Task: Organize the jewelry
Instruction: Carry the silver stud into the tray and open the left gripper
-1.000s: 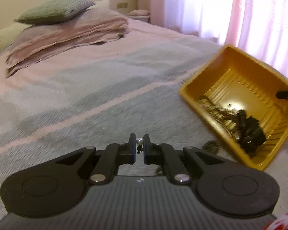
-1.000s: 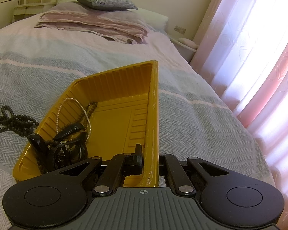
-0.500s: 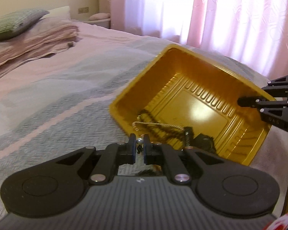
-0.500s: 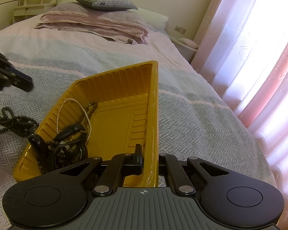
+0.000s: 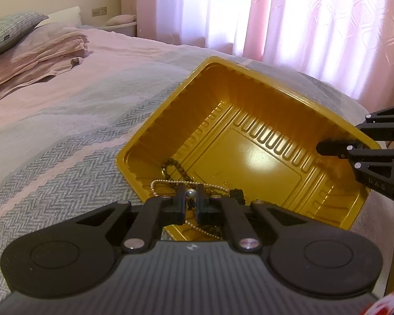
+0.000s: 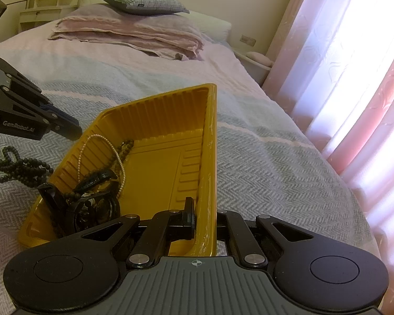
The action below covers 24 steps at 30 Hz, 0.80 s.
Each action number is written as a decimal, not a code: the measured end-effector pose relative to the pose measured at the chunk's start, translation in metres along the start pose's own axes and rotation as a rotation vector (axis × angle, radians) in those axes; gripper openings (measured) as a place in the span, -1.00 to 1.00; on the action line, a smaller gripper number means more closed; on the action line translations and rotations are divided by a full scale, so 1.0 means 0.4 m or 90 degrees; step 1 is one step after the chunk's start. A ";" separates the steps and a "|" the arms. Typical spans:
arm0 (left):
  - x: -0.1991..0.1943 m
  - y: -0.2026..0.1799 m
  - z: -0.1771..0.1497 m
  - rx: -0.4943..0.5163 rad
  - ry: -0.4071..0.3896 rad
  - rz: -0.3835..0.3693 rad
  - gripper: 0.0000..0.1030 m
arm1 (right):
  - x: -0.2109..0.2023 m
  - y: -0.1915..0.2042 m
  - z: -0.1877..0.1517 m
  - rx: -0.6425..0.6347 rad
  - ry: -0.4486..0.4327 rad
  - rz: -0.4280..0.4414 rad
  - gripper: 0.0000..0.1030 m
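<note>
Yellow ribbed plastic tray [image 6: 155, 120], its rim pinched by the right gripper [image 6: 205, 219], holds bead chains [image 6: 102, 152]; left gripper [image 5: 189, 197] clamps a small silver bead [image 5: 190, 192].

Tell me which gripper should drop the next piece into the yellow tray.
Left. The left gripper is already shut on a small silver-beaded piece at the near edge of the yellow tray. The right gripper is clamped on the tray's wall, holding it tilted, so it isn't free.
</note>
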State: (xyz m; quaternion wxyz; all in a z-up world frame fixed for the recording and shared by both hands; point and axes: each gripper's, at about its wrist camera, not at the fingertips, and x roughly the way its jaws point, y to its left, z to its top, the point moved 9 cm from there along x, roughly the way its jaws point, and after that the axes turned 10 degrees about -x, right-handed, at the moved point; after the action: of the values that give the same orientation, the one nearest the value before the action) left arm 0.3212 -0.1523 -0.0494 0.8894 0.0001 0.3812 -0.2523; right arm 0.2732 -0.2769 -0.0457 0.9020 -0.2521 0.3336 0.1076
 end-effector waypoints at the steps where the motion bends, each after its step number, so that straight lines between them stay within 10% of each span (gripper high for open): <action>1: 0.003 -0.004 0.001 0.001 0.001 -0.001 -0.88 | 0.000 0.000 0.000 0.000 0.000 0.000 -0.92; 24: 0.051 -0.050 0.009 0.009 0.015 -0.030 -0.88 | 0.003 -0.005 -0.002 0.000 0.001 0.002 -0.92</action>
State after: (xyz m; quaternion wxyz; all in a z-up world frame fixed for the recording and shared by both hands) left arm 0.3265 -0.1796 -0.0566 0.8785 0.0006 0.3898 -0.2762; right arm 0.2742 -0.2790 -0.0463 0.9015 -0.2518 0.3348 0.1088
